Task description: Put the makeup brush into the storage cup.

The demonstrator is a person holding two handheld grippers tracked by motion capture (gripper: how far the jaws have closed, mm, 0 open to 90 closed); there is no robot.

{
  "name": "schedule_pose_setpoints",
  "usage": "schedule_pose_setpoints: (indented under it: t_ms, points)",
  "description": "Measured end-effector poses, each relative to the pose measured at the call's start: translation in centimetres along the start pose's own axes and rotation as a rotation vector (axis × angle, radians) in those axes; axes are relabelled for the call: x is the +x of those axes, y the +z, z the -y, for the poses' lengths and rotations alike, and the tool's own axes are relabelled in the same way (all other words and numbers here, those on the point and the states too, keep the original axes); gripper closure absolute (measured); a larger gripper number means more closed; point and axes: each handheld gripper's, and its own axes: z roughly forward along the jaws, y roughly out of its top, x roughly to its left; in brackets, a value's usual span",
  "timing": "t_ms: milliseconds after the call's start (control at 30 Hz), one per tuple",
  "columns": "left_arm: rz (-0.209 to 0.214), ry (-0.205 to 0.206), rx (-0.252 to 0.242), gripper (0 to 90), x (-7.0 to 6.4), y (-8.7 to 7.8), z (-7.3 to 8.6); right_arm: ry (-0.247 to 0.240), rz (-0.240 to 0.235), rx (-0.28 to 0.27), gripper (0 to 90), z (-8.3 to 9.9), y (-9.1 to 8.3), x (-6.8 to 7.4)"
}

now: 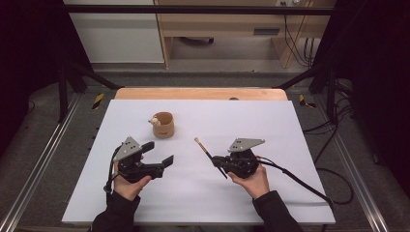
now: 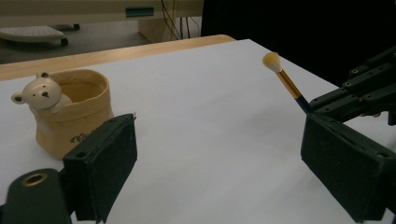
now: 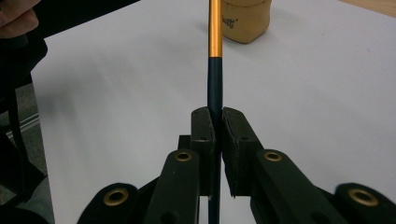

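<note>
The right hand-held gripper [image 1: 218,162] pinches a black-and-gold makeup brush [image 1: 208,154] above the white desk [image 1: 290,145] centre; the left hand-held gripper [image 1: 159,153] hangs spread near a tan bear-faced cup [image 1: 163,125].

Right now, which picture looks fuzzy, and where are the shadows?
Right gripper view: the brush looks sharp near the jaws, while the bear pot behind is soft. Left gripper view: the near pads blur slightly. High view: faint shadows lie on the white table beside the left hand-held gripper.
</note>
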Motion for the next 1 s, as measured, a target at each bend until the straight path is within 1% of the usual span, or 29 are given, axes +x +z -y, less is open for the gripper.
schedule_pose_setpoints:
  t_ms: [167, 300, 333, 433, 600, 667, 867, 1000]
  points:
    - [0.014, 0.016, -0.008, 10.5, -0.6, 0.4, -0.7, 0.003, -0.001, -0.017, 84.0, -0.1, -0.2, 0.0]
    - [0.03, 0.018, -0.028, 10.7, -1.0, 0.7, -1.4, 0.003, -0.001, -0.029, 84.0, -0.1, -0.2, 0.1]
    - [0.034, 0.016, -0.026, 10.7, -1.1, 0.7, -1.5, 0.004, -0.002, -0.036, 84.0, -0.2, -0.3, 0.1]
    - [0.041, 0.007, -0.027, 10.8, -1.2, 1.0, -1.6, 0.003, -0.002, -0.053, 84.0, -0.3, -0.6, 0.1]
    - [0.051, -0.002, -0.034, 10.8, -1.4, 1.6, -1.9, 0.002, -0.009, -0.064, 84.0, -0.4, -0.8, 0.1]
    - [0.056, -0.006, -0.035, 10.8, -1.6, 1.9, -2.0, 0.004, -0.004, -0.07, 84.0, -0.4, -0.8, 0.1]
    - [0.08, -0.005, -0.038, 10.8, -2.3, 3.0, -2.2, 0.003, -0.006, -0.09, 84.0, -0.4, -0.9, 0.2]
    - [0.093, -0.006, -0.039, 10.9, -2.7, 3.4, -2.0, 0.002, -0.012, -0.099, 84.0, -0.4, -0.9, 0.3]
